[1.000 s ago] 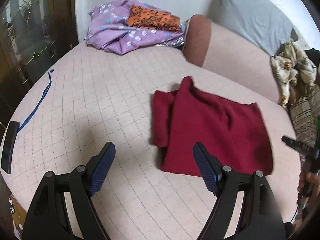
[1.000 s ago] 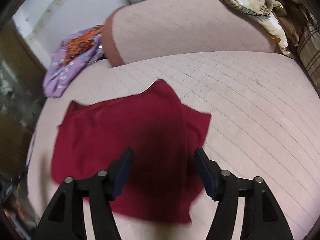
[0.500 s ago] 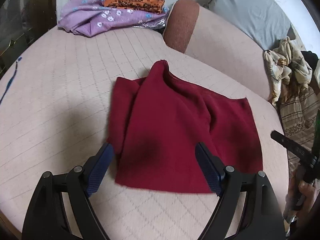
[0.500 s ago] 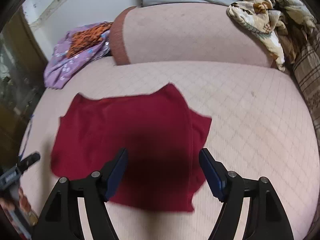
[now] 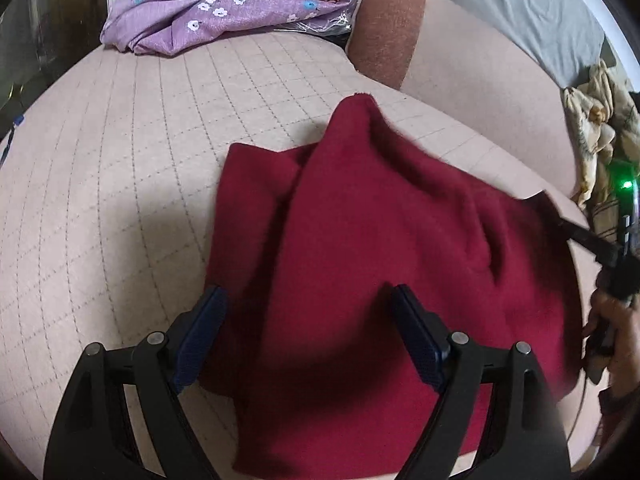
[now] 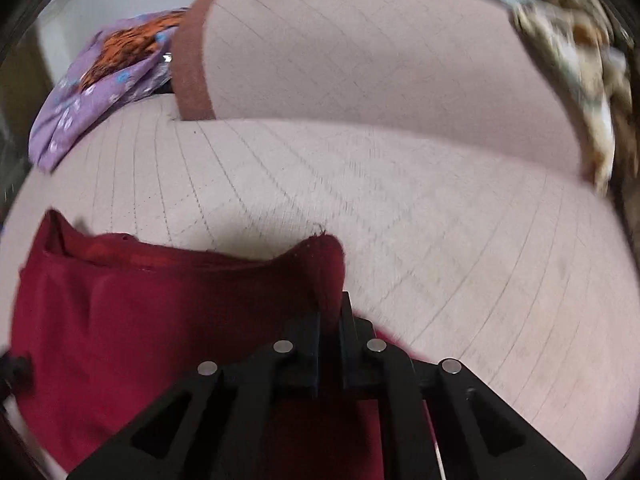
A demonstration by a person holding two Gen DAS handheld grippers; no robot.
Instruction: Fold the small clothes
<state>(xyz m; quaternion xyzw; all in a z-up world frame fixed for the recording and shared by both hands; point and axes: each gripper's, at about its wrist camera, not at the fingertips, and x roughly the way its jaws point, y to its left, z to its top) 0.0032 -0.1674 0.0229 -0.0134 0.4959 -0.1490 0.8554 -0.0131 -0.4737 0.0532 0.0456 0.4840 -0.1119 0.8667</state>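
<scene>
— How many garments?
— One red garment (image 5: 360, 248) on the sofa (image 5: 120, 152)
— And the grippers?
— Left gripper (image 5: 306, 336) hovers over it, jaws spread; right gripper (image 6: 330, 320) pinches its corner

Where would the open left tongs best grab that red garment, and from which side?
Probably the near left corner of the red garment, coming from its left side: that edge lies flat between the open left tongs. The right tongs already pinch the opposite corner.

Left tongs (image 5: 306, 312) — black linkage arms, silver pivot screws, blue ribbed pads (image 5: 200, 336). Right tongs (image 6: 330, 316) — matching black frame, silver screws.
</scene>
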